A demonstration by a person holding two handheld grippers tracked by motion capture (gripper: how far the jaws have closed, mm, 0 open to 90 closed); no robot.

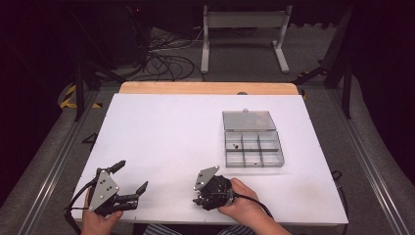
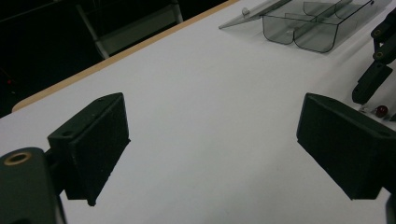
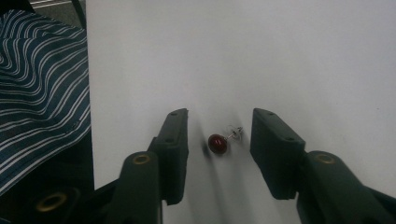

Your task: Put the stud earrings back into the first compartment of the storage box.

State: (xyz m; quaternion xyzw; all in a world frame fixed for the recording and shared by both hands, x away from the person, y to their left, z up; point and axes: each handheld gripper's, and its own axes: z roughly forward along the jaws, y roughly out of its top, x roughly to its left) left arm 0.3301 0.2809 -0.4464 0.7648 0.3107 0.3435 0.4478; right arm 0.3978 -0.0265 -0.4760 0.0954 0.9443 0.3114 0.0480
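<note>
While the high view gives the layout, it hides the small detail: the right gripper [image 1: 206,192] points down at the white table [image 1: 161,137] near the front edge, gripped from behind by the right hand [image 1: 243,201], and the left gripper [image 1: 128,182] lies low at the front left, jaws spread wide. A clear divided box [image 1: 253,148] with its lid folded back sits well apart, farther up the table; a dark speck lies in one compartment, probably another earring.

From the left gripper view, its jaws stand far apart over bare table, and a red bead [image 2: 381,110] shows at the right edge beside the other gripper's fingers.

Looking along the right gripper view, a small red earring [image 3: 218,143] with a thin metal post lies on the table between the jaws, which stand apart and touch nothing. The risk, as I judge it, is the round bead squirting sideways if the jaws close off-centre, or the post bending under the pads.
</note>
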